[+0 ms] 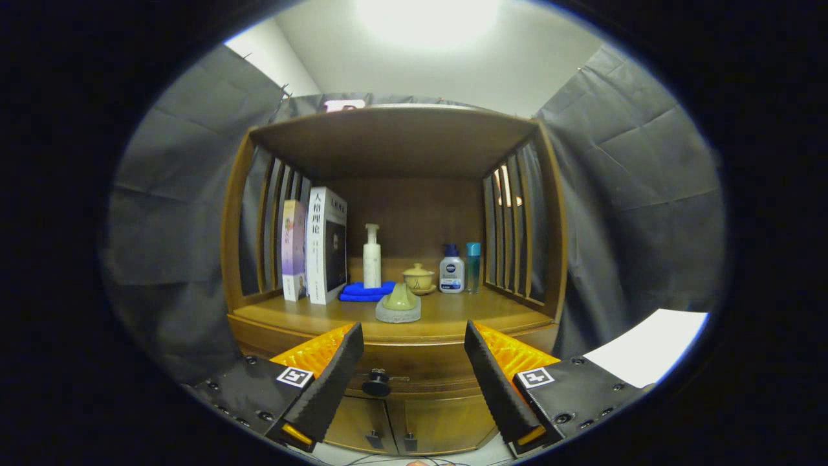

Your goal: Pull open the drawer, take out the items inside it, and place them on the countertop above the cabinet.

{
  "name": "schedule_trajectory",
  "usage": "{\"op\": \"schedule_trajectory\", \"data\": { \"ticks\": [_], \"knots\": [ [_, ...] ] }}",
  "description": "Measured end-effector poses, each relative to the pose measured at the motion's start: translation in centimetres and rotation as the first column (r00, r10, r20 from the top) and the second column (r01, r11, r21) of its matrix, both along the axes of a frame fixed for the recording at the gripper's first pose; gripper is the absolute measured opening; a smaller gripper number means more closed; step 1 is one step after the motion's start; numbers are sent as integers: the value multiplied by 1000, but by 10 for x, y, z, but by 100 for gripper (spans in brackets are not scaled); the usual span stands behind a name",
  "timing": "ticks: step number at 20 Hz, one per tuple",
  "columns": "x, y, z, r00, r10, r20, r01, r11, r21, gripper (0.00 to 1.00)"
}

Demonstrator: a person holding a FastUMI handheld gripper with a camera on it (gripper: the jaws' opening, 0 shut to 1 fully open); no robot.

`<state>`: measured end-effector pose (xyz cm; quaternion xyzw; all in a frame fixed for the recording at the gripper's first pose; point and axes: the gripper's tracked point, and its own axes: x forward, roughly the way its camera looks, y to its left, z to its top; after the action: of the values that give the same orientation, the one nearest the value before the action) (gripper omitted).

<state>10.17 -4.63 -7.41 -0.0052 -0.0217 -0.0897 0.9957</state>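
The jaws of the gripper (411,353) were spread wide, nothing held or touched. The drawer knob (376,383) was seen between them, the drawer (414,375) closed. Open room lay along the worktop (453,317) front edge.

blue cloth (367,291), brown wooden cabinet (394,139).

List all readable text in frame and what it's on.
"人格理论", likely: spine of the white book.
Pink book: print too blurred to read.
Blue-capped bottle: label too small to read.
Tags on the tool: coded squares, no words.
The tool is open, with the knob between its fingers.
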Motion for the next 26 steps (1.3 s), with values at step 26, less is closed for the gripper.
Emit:
{"op": "schedule_trajectory", "data": {
  "ticks": [26],
  "knots": [
    [-140,-15,83,998,2,68,-4,999,33,97]
  ]
}}
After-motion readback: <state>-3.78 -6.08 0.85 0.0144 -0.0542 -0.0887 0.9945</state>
